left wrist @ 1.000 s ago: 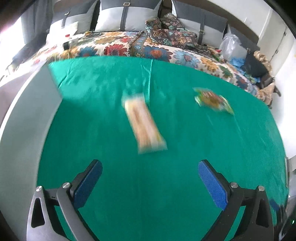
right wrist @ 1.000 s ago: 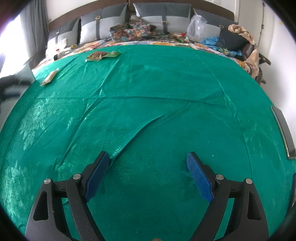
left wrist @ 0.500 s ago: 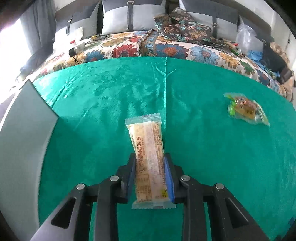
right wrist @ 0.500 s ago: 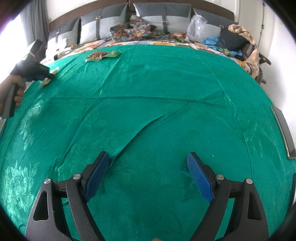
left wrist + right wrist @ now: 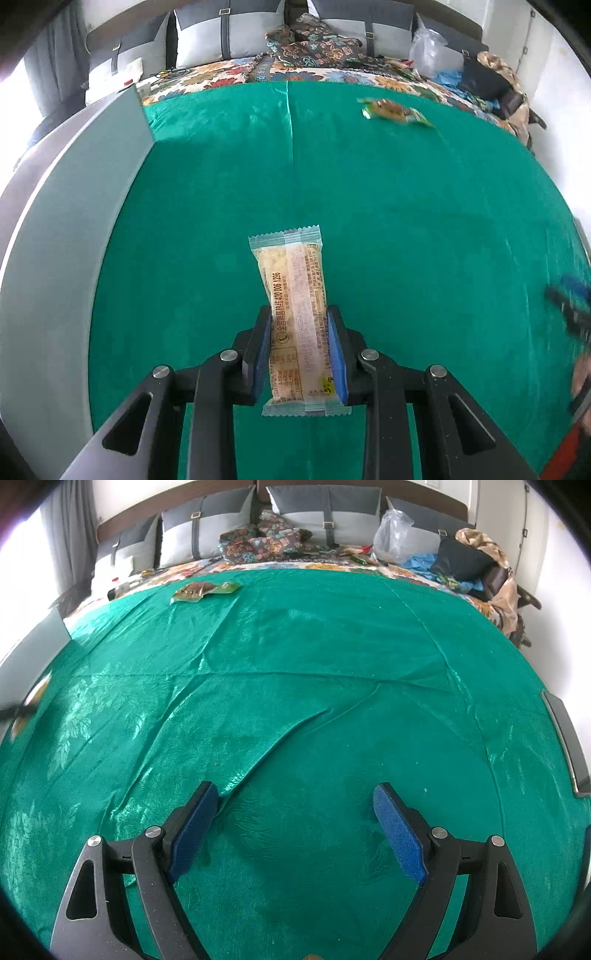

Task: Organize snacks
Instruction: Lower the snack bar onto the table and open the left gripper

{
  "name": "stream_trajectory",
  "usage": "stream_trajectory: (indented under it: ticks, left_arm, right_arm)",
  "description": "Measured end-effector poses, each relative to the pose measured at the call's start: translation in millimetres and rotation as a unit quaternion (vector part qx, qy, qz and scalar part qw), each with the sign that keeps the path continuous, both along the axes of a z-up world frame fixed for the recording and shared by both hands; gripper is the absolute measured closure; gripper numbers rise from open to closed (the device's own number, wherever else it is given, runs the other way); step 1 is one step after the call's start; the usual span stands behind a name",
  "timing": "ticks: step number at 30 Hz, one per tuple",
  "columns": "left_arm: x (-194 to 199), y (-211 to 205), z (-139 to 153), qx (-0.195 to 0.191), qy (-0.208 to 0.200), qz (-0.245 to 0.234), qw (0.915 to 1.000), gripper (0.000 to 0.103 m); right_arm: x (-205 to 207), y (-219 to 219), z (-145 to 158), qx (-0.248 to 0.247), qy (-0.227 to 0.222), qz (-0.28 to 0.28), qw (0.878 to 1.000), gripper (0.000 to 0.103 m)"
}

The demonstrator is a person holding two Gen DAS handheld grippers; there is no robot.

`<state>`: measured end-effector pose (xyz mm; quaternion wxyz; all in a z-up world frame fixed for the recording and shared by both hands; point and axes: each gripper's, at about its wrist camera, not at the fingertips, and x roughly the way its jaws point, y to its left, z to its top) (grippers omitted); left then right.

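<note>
While the left tongs clamp a snack, the right ones stand idle over the cloth.

Left tongs [image 5: 298,334]: closed on the snack bar, blue pads pressed against its two long sides, above the green cloth.
Snack bar [image 5: 295,306]: a long clear wrapper with a pale yellow bar inside and printed digits; it runs lengthwise between the left fingers, its far crimped end sticking out past the fingertips, its near end back between the finger arms.
Right tongs [image 5: 295,812]: jaws spread wide, nothing between the blue pads [image 5: 194,825], only wrinkled green cloth beneath them.
Green cloth [image 5: 314,701]: satin sheen, creased, one long fold running toward the right tongs' left finger.
Second snack packet [image 5: 393,110]: far ahead and to the right of the left tongs, lying flat on the cloth near its far edge; from the right wrist camera the same packet [image 5: 205,590] lies far ahead and to the left.
Grey panel [image 5: 62,229]: stands along the cloth's edge, left of the left tongs.
Background: grey pillows [image 5: 325,506] and floral bedding [image 5: 207,75] beyond the cloth, straight ahead of both tongs.
Right tongs seen from the left camera: a blurred dark shape at the right edge; details cannot be told.
</note>
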<state>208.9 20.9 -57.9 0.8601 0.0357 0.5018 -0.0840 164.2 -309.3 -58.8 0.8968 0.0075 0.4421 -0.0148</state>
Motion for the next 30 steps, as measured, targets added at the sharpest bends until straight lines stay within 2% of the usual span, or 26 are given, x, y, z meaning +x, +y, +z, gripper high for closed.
stream_trajectory:
  ticks: [4, 5, 6, 8, 12, 19, 30]
  left_arm:
    - [-12.3, 1.8, -11.8, -0.001, -0.005, 0.002, 1.0, 0.071]
    - [-13.4, 2.0, -12.3, 0.001, -0.018, 0.002, 0.9998, 0.06]
    - [-12.8, 1.7, -15.1, 0.008, -0.023, 0.006, 0.9997, 0.042]
    - [-10.2, 3.5, -19.0, 0.016, -0.034, 0.018, 0.9991, 0.025]
    - [-7.1, 10.9, -24.7, 0.006, -0.047, 0.03, 0.9984, 0.012]
    - [-6.1, 15.7, -29.2, 0.006, -0.052, 0.038, 0.9979, 0.0]
    - [-4.6, 17.4, -29.7, 0.005, -0.055, 0.04, 0.9977, 0.0]
  right_arm:
    - [0.0, 0.0, 0.0, 0.0, 0.0, 0.0, 1.0, 0.014]
    - [0.0, 0.0, 0.0, 0.0, 0.0, 0.0, 1.0, 0.014]
    - [0.0, 0.0, 0.0, 0.0, 0.0, 0.0, 1.0, 0.014]
    - [-0.1, -0.1, 0.0, 0.0, 0.0, 0.0, 1.0, 0.014]
    - [-0.1, -0.2, 0.0, 0.0, 0.0, 0.0, 1.0, 0.014]
    - [-0.1, -0.3, 0.1, 0.0, 0.0, -0.001, 1.0, 0.014]
    - [0.0, -0.2, 0.1, -0.001, 0.001, -0.001, 1.0, 0.014]
